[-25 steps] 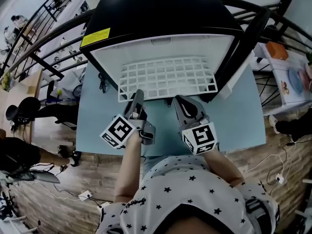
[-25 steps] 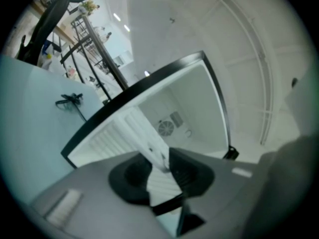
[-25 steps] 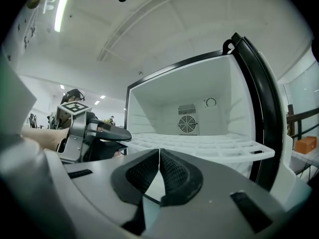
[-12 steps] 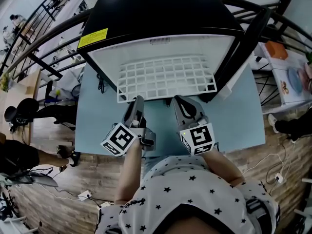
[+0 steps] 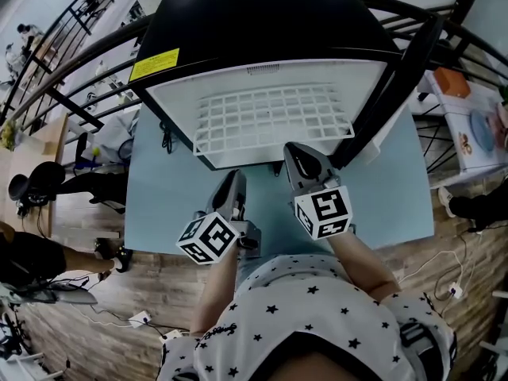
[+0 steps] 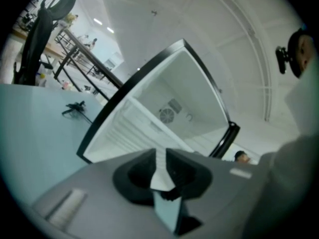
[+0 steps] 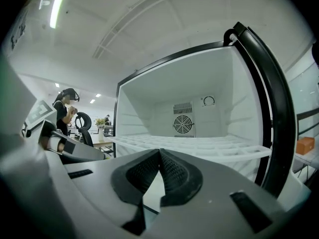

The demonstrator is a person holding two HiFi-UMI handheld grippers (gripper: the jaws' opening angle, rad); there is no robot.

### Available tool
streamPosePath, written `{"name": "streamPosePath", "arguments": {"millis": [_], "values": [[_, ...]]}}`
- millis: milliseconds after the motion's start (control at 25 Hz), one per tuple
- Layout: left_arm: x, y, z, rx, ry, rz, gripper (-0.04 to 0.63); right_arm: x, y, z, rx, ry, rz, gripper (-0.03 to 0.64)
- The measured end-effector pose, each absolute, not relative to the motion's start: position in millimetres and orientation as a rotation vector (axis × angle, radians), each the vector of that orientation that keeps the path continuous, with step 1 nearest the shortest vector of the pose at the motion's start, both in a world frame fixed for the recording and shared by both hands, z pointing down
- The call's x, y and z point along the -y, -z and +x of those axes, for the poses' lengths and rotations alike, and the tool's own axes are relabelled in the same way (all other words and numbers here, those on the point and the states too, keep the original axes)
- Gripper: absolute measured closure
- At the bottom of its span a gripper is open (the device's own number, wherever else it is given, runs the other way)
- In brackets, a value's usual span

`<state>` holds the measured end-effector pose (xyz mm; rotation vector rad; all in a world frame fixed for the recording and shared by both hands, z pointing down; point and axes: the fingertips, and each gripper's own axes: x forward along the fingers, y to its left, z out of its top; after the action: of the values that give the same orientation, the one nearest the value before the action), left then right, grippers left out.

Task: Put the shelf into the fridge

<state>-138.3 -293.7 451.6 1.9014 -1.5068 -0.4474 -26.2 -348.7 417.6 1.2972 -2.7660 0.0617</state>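
Note:
The black fridge (image 5: pixel 262 22) stands open on the pale blue table (image 5: pixel 167 189), its white inside facing me. The white wire shelf (image 5: pixel 274 117) lies flat inside it, front edge near the fridge's lower rim. My left gripper (image 5: pixel 236 179) hangs over the table, a little short of the fridge and apart from the shelf; its jaws are closing with a narrow gap and nothing between them. My right gripper (image 5: pixel 295 149) is shut and empty, its tip at the shelf's front edge. In the right gripper view the shelf (image 7: pixel 199 144) runs level just beyond the closed pads (image 7: pixel 149 171).
The fridge door (image 5: pixel 397 78) swings open at the right. A black cable (image 5: pixel 167 137) lies on the table left of the fridge. A side table (image 5: pixel 468 125) with orange and blue items stands far right. Black railings curve behind, and seated people are at the left.
The shelf has slid deeper into the fridge. My left gripper has drawn back from the shelf's front left corner toward me. The right gripper has moved forward to the shelf's edge.

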Motion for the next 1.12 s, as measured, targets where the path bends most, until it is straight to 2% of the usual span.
{"name": "streamPosePath", "arguments": {"millis": [280, 1120], "values": [[289.5, -465.0, -139.1, 1.554, 0.349, 1.9, 0.586, 368.9, -419.5, -30.2, 2.751, -0.08, 1.313, 0.597], [269.6, -481.2, -125.7, 1.563, 0.214, 1.912, 0.589, 424.8, -421.8, -39.1, 2.707, -0.085, 1.345, 0.597]]}}
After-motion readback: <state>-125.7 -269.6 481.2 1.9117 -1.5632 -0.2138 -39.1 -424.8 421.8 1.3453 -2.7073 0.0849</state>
